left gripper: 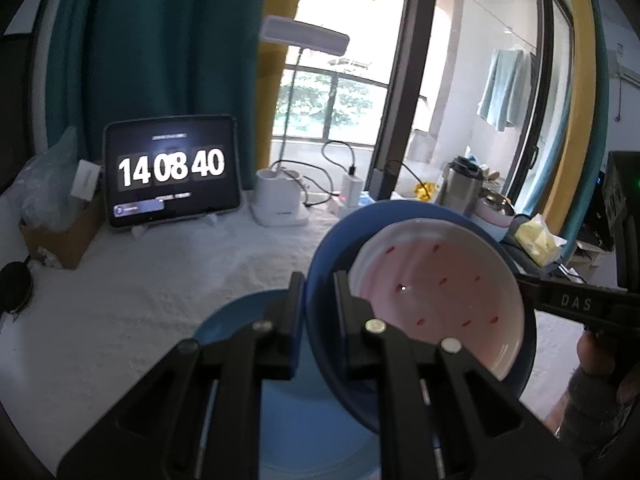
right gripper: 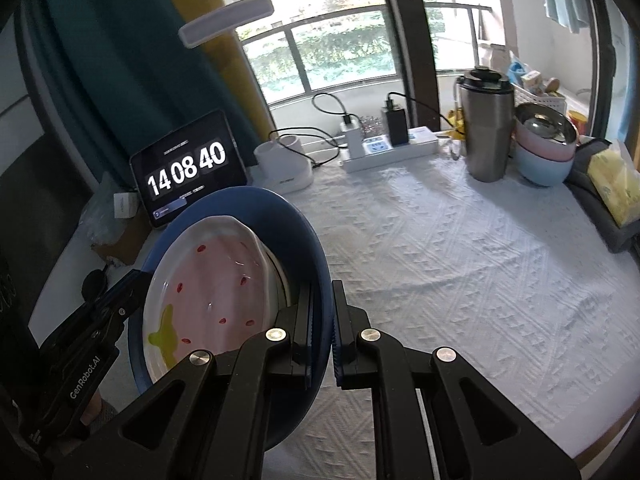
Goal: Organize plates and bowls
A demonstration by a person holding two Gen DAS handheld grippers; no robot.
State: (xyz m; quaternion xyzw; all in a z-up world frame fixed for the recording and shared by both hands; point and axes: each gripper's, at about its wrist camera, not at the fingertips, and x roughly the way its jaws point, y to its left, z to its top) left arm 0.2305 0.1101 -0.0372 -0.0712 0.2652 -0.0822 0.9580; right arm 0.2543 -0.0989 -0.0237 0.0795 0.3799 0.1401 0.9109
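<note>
Blue plate (left gripper: 320,264), pink strawberry dish (left gripper: 440,292) nested inside: rim clamped between left gripper (left gripper: 320,292) and right gripper (right gripper: 322,304), opposite edges.

Right gripper (right gripper: 321,332) clamped on blue bowl (right gripper: 308,248) rim; pink dish (right gripper: 216,280) nested inside. Left gripper (right gripper: 116,300) at far rim.

Teal curtain (right gripper: 100,60), bright balcony window (right gripper: 340,48), white tablecloth (right gripper: 460,260), desk lamp (right gripper: 226,20)

left tongs (left gripper: 316,280): clamped, angled down | right tongs (right gripper: 322,300): clamped, angled down
</note>
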